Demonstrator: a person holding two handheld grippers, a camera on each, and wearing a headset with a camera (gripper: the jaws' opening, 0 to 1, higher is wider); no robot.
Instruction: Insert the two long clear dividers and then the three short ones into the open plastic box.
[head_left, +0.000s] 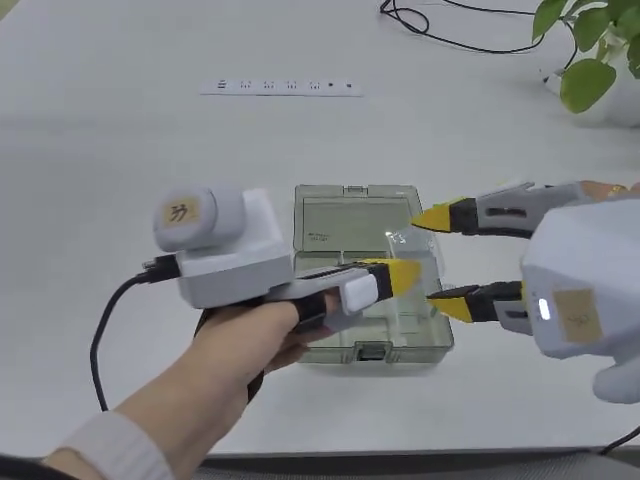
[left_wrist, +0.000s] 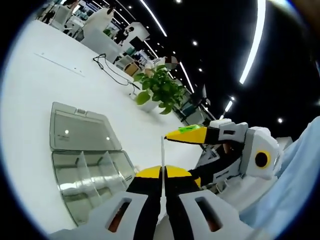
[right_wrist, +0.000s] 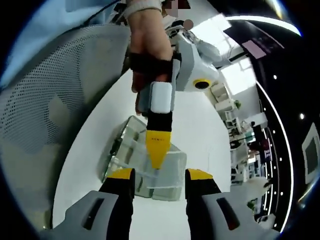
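The open clear plastic box (head_left: 330, 345) lies on the white table, its lid (head_left: 350, 215) folded back on the far side. In the left gripper view the box (left_wrist: 67, 192) has clear partitions standing in its base. My left gripper (head_left: 400, 275) hovers over the box's right half, shut on a thin clear divider (left_wrist: 162, 150) seen edge-on. My right gripper (head_left: 442, 258) stands open at the box's right side, one jaw on either side of the left gripper's tip. In the right gripper view the divider (right_wrist: 167, 165) hangs between the open jaws of my right gripper (right_wrist: 160, 175).
A white power strip (head_left: 280, 87) and a black cable (head_left: 450, 35) lie at the far side of the table. A potted green plant (head_left: 590, 50) stands at the far right. The table's front edge runs just below the box.
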